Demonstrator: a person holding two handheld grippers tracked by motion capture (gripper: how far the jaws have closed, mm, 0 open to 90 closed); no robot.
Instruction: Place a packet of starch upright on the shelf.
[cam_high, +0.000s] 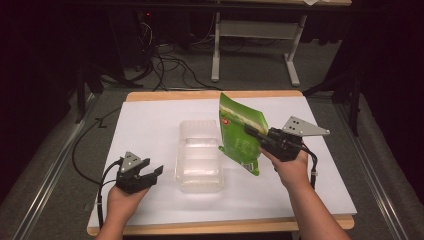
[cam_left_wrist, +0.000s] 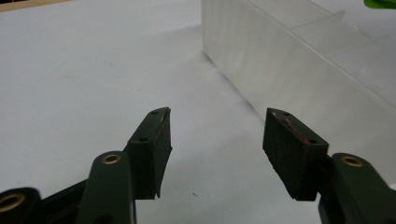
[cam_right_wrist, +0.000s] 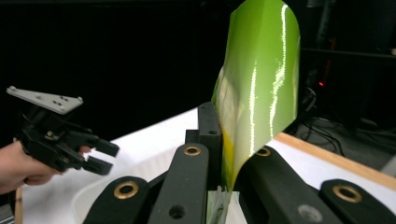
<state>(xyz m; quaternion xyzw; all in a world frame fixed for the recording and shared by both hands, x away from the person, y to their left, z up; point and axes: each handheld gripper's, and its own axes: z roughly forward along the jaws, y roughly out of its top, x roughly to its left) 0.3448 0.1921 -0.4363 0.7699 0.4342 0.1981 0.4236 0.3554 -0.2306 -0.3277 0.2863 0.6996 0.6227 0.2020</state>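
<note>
The right gripper, its two black jaws clamped tight on one green pouch, holds the pouch clear of the table, upright and slightly tilted, over the right half of the white top and just beside the right wall of the container. In the right gripper view the pouch rises from between the jaws as a glossy, curved sheet of bright green film with long streaks of reflected light and a yellow patch low down; the high view shows a printed panel with a small red mark near its upper left and fine print lower on its face. A grey three-cornered plate sits on top of the gripper, and a cable trails off it past the person's hand. One clear plastic container, rectangular with rounded corners and thin translucent walls, lies open near the table's middle, nearer the front edge. The left gripper hovers low by the front left corner, jaws parted wide and holding nothing; the left gripper view shows its two matt black rubber pads apart over bare white surface, the container's frosted wall just ahead. The table is a white board with a pale wooden rim
</note>
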